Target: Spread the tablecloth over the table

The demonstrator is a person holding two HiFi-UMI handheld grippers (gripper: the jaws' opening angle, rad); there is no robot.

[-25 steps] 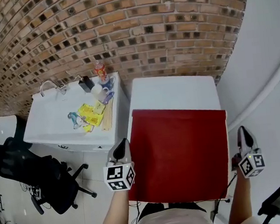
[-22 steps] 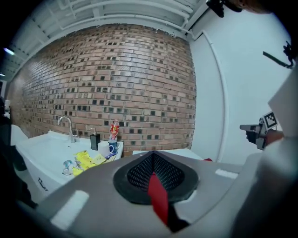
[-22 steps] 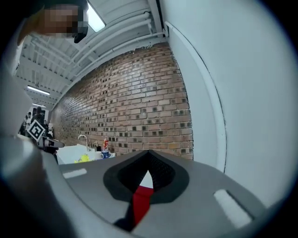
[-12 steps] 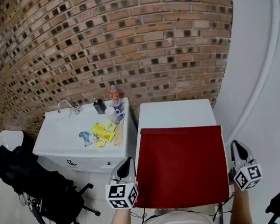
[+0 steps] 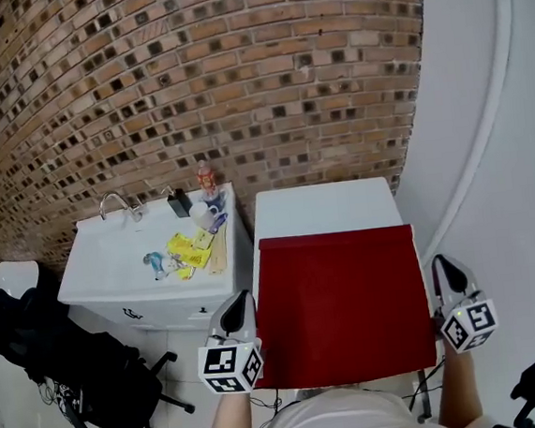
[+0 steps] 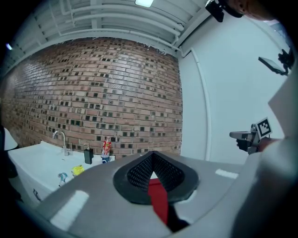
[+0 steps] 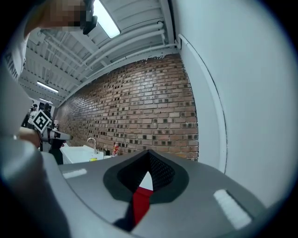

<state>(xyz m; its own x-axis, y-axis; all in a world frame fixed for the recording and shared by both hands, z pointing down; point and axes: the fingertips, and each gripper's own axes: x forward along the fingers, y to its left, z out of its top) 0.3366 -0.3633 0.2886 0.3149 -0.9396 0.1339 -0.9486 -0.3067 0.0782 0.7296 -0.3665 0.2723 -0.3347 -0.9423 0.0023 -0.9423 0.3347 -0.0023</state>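
Note:
A red tablecloth hangs stretched flat between my two grippers above a white table, whose far end shows bare beyond the cloth. My left gripper is shut on the cloth's left edge near the near corner. My right gripper is shut on the right edge. In the left gripper view a strip of red cloth is pinched between the shut jaws of the left gripper. The right gripper view shows the same: red cloth clamped in the right gripper. The table's near part is hidden under the cloth.
Left of the table stands a white sink counter with a tap, a bottle and yellow packets. A black office chair is at lower left. A brick wall lies behind, a white wall to the right.
Both grippers have risen with the cloth still held taut between them. The head view has tipped up, so more brick wall shows and the table sits lower in the picture.

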